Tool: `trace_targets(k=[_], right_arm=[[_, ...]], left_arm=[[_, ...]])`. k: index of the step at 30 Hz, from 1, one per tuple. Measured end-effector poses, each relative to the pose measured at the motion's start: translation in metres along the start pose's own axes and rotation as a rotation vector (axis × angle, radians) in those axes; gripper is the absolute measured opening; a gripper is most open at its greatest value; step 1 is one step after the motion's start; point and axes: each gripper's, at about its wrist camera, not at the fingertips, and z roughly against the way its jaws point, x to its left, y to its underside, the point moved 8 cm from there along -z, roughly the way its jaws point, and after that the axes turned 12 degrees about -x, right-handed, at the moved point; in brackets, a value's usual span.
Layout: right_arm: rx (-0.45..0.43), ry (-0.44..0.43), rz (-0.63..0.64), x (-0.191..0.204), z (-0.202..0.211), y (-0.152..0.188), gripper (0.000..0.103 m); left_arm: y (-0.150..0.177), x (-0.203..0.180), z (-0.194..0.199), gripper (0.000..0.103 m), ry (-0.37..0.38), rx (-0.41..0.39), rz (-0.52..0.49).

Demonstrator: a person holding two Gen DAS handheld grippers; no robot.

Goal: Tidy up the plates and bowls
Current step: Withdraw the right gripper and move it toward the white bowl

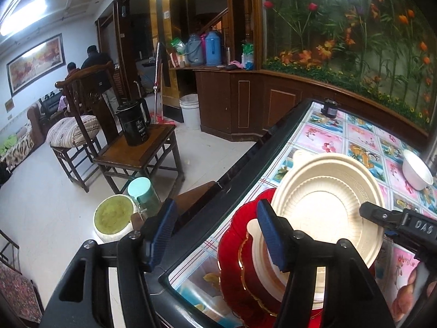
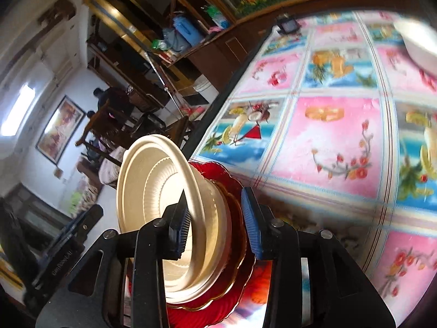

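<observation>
A stack of cream ribbed plates (image 1: 325, 210) rests on red scalloped plates (image 1: 235, 273) at the near left corner of the floral table (image 1: 363, 139). My left gripper (image 1: 215, 235) is open; its right finger is against the stack's left rim and its left finger hangs off the table edge. My right gripper (image 2: 215, 224) is open and straddles the rim of the cream stack (image 2: 153, 191) and red plates (image 2: 218, 175); it also shows in the left wrist view (image 1: 396, 221). A white bowl (image 1: 416, 170) sits further right on the table.
A dark jar (image 1: 330, 108) stands at the table's far corner. Left of the table, a wooden chair holds a black kettle (image 1: 135, 124). A mint-lidded cup (image 1: 143, 194) and a green-topped container (image 1: 114, 217) sit low beside the table edge. A wooden counter (image 1: 232, 101) stands behind.
</observation>
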Motion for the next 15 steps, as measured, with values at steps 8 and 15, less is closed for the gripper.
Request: trace_targets(k=[8,15], right_arm=[[0.135,-0.132,-0.249,0.005,0.001,0.003,0.031],[0.312,-0.212,-0.568,-0.004,-0.011,0.031,0.031]], left_arm=[[0.006,0.011,-0.002,0.061,-0.002,0.025,0.042],[0.006,0.022,0.000,0.061,0.002,0.034,0.078]])
